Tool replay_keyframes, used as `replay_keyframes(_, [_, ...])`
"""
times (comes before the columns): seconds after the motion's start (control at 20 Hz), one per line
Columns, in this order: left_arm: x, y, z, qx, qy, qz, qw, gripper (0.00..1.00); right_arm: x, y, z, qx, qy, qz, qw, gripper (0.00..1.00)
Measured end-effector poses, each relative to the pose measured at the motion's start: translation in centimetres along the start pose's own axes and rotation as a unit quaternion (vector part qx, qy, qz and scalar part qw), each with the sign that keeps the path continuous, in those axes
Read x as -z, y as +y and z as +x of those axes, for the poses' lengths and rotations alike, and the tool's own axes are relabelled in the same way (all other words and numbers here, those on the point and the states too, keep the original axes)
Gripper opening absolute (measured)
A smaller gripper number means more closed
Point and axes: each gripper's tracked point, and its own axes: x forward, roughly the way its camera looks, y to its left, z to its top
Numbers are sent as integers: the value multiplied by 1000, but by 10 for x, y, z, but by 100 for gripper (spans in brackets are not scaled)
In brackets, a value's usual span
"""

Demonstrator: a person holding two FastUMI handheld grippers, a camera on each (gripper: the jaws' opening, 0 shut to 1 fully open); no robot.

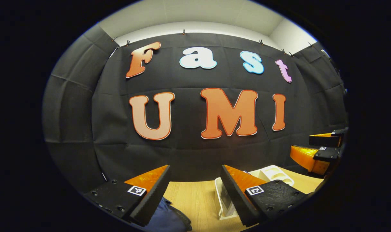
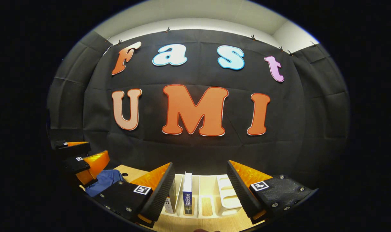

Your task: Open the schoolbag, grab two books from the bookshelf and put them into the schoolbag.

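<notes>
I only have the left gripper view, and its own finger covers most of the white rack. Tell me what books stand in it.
Observer: In the right gripper view, a blue-spined book stands upright in the white rack.
Operator: Give me the second one.
Observer: Another book stands just left of it, partly hidden behind one of the right gripper's fingers.
Operator: Report that gripper's state.
Observer: The right gripper is open and points at the rack, touching neither book.
</notes>
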Motion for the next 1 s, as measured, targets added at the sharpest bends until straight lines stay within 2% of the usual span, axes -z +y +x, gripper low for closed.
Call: replay_keyframes(1.0, [-7,4,-9,-9,-7,16,1000,97,-4,4,3,-11,-4,-3,1000,96])
